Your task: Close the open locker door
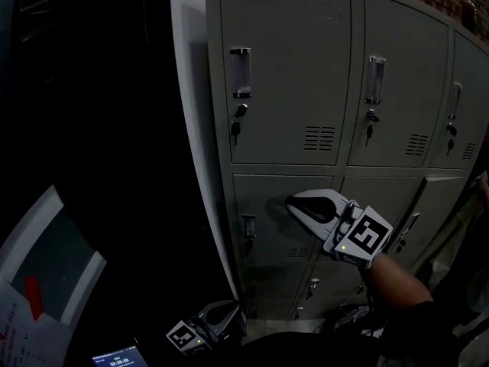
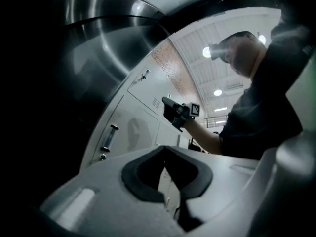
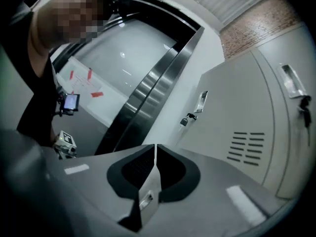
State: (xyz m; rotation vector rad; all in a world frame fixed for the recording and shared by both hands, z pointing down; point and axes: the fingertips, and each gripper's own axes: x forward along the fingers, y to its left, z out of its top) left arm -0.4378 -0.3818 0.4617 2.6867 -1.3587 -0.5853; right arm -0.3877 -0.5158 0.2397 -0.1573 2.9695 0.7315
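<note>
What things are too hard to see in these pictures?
1. Small screen, head view: the bottom edge cuts it off, and its writing is too small to read.
2. The room left of the lockers, head view: too dark.
3. Which of their doors is open, head view: the right gripper and the arm cover part of the middle row, and the right edge cuts off the rest.

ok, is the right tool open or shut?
Shut. In the right gripper view, the right tool has its jaws tip to tip with nothing held between them. It points toward a locker.
</note>
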